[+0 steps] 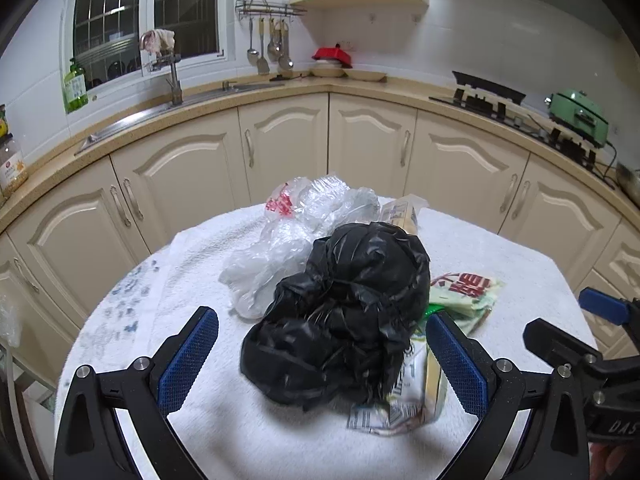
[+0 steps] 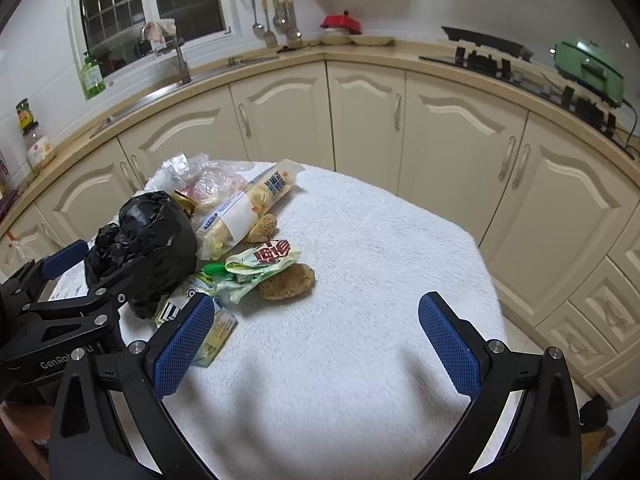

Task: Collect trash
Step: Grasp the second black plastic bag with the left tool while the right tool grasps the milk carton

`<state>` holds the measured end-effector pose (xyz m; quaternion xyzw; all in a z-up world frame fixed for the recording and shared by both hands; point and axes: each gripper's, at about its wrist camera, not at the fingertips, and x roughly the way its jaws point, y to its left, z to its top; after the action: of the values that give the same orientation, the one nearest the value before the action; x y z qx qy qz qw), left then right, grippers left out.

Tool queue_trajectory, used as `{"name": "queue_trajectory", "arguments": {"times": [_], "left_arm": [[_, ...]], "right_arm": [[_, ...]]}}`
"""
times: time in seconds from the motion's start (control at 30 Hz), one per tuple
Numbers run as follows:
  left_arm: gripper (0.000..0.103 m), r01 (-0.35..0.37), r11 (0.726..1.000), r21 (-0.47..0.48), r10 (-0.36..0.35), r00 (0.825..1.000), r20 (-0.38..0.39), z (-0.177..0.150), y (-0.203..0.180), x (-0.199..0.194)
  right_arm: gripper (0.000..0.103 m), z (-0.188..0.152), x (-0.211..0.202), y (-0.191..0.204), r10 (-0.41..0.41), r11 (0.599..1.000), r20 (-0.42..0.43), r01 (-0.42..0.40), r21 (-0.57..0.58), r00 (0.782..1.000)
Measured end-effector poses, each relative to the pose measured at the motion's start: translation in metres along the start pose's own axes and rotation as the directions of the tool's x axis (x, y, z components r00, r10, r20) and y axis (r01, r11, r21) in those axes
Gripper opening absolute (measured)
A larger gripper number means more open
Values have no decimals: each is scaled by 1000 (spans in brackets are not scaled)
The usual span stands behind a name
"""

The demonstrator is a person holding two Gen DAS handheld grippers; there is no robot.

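A crumpled black plastic bag point(image 1: 344, 312) lies on the white-towelled round table point(image 1: 240, 440). My left gripper point(image 1: 322, 316) is open, its blue pads standing either side of the bag's near end. Behind the bag are a clear plastic bag point(image 1: 296, 232) and a long snack package point(image 1: 400, 212); a green wrapper point(image 1: 468, 292) lies to its right. In the right wrist view my right gripper point(image 2: 316, 304) is open over bare towel with nothing between its pads. To its left are the black bag point(image 2: 152, 232), the green wrapper point(image 2: 264, 260), a brown lump point(image 2: 286, 280) and a yellow wrapper point(image 2: 216, 332).
Cream cabinets point(image 1: 360, 144) and a countertop curve behind the table, with a sink and tap point(image 1: 174, 80) at left and a stove point(image 1: 492, 98) with a green appliance point(image 1: 576, 114) at right. The table's right half point(image 2: 380, 240) is bare towel.
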<state>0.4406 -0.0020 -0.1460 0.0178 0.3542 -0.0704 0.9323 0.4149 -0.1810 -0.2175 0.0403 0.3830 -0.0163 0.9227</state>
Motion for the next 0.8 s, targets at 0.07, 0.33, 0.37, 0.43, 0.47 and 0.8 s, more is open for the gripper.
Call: {"name": "queue_trajectory", "arguments": {"times": [0.07, 0.33, 0.37, 0.43, 0.47, 0.8], "left_arm": [[101, 8, 1000, -4, -8, 1000, -6, 7, 3, 14], [71, 122, 990, -67, -123, 992, -15, 20, 26, 47], [70, 132, 988, -73, -134, 991, -12, 20, 31, 47], [69, 143, 986, -83, -143, 990, -5, 23, 40, 49], [69, 147, 985, -85, -148, 989, -2, 23, 45, 49], [69, 156, 983, -100, -154, 988, 30, -6, 109, 16]], "right_arm": [[103, 1, 6, 1, 11, 1000, -6, -11, 6, 1000], [103, -2, 21, 11, 23, 1000, -34, -23, -1, 999], [103, -3, 21, 13, 25, 1000, -37, -25, -3, 999], [103, -5, 21, 18, 29, 1000, -43, -29, -8, 999], [103, -7, 20, 20, 32, 999, -45, -33, -11, 998], [103, -27, 34, 70, 113, 989, -112, -122, -84, 987]]}}
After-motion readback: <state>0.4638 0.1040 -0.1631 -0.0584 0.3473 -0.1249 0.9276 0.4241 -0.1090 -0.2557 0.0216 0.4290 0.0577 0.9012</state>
